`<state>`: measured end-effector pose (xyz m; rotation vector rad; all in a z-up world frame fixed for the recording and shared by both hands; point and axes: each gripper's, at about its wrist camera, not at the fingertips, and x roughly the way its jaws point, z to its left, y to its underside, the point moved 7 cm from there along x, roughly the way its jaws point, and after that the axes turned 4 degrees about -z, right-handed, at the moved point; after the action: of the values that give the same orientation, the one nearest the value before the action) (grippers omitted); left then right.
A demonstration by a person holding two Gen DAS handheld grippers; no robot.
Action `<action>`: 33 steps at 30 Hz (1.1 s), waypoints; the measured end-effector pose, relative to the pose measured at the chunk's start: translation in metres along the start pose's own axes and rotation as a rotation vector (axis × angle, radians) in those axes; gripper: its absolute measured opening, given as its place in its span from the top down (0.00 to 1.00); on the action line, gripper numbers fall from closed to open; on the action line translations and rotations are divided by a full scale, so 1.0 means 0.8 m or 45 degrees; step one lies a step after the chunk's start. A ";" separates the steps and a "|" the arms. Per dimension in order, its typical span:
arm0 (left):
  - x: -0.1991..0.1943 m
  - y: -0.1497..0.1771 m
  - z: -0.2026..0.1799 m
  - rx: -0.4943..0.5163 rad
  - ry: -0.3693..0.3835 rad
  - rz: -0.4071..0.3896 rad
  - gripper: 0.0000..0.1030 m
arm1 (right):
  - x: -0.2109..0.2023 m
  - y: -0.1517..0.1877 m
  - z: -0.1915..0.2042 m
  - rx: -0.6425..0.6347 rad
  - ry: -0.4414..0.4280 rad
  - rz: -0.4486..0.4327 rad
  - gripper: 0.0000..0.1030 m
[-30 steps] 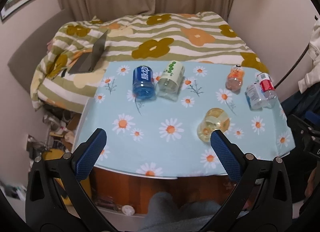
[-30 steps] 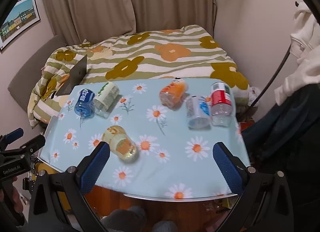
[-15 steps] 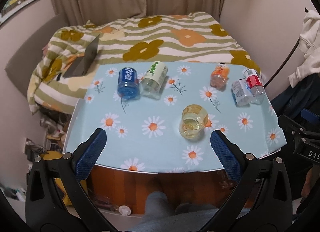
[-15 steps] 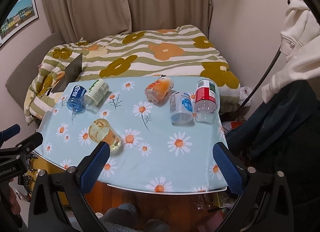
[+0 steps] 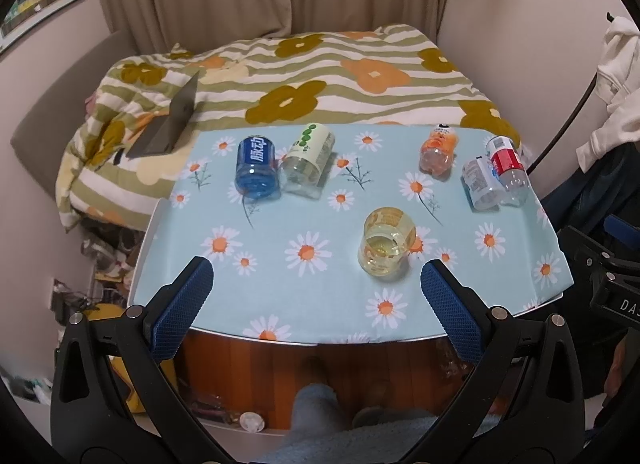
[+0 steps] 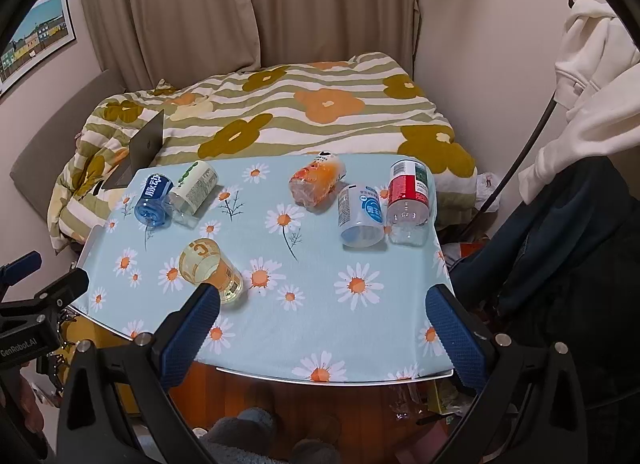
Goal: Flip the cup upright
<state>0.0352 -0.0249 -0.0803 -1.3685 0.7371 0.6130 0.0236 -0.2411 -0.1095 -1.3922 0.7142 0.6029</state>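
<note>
A clear yellowish plastic cup (image 5: 386, 242) lies on its side on the daisy-print tablecloth (image 5: 312, 280), near the front middle. It also shows in the right wrist view (image 6: 210, 270), left of centre. My left gripper (image 5: 316, 296) is open and empty, held over the table's front edge, with the cup just beyond its right finger (image 5: 448, 310). My right gripper (image 6: 322, 328) is open and empty above the front edge, its left finger (image 6: 188, 334) close in front of the cup.
Several bottles lie on their sides further back: a blue one (image 5: 256, 166) and a white-green one (image 5: 308, 158) at the left, an orange one (image 5: 438, 150), a white-blue one (image 5: 482, 182) and a red one (image 5: 508, 168) at the right. A bed with a laptop (image 5: 172, 124) stands behind.
Both grippers have drawn back and risen a little, so the table looks smaller and more centred. The cup and bottles have not moved. Both grippers have stayed open.
</note>
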 end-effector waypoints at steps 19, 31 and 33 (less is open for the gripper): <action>0.000 0.001 -0.001 -0.002 -0.002 0.000 0.00 | 0.000 0.001 0.001 -0.003 0.002 -0.002 0.00; -0.002 0.002 -0.001 -0.001 -0.001 0.002 0.00 | -0.002 -0.004 0.004 -0.005 -0.002 -0.004 0.00; -0.001 0.002 -0.001 0.000 -0.003 0.003 0.00 | -0.002 -0.003 0.004 -0.003 -0.003 -0.004 0.00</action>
<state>0.0332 -0.0255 -0.0804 -1.3665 0.7372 0.6161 0.0250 -0.2380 -0.1064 -1.3947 0.7096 0.6030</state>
